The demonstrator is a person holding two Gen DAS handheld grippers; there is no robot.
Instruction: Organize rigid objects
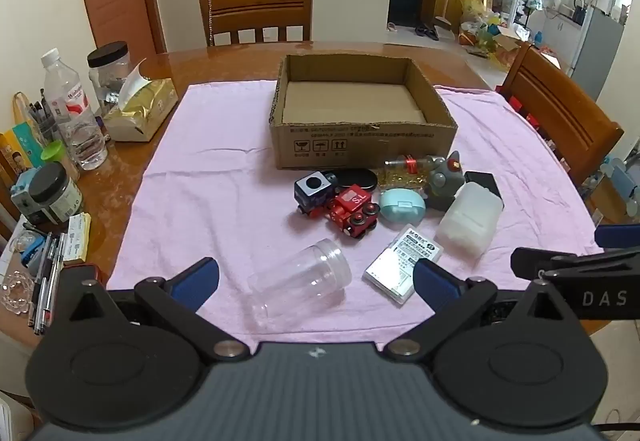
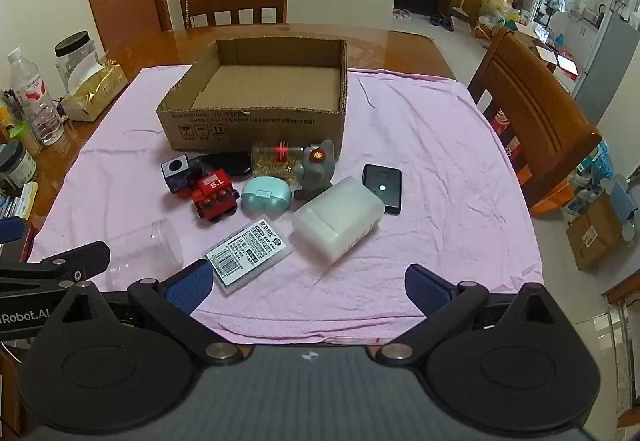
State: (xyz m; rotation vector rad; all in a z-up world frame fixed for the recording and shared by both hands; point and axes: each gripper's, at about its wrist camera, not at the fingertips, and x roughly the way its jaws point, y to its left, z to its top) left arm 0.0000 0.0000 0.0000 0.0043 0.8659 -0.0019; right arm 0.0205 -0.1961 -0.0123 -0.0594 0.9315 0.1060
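Nothing is sorted yet: the cardboard box (image 1: 362, 145) sits empty on the pink cloth (image 1: 208, 177) while toy train (image 1: 354, 211), clear jar (image 1: 300, 281) and the rest lie before it, left gripper (image 1: 316, 281) and right gripper (image 2: 306, 287) both spread apart, holding nothing.

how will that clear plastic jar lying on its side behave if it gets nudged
The clear plastic jar lies on its side with round walls, so it would probably roll. It looks empty and thin, so likely light. The smooth wall may slip in a grasp.

Empty cardboard box (image 1: 362, 143) upright on pink cloth; clear jar (image 1: 298, 283) on side; red toy train (image 1: 354, 211) near.
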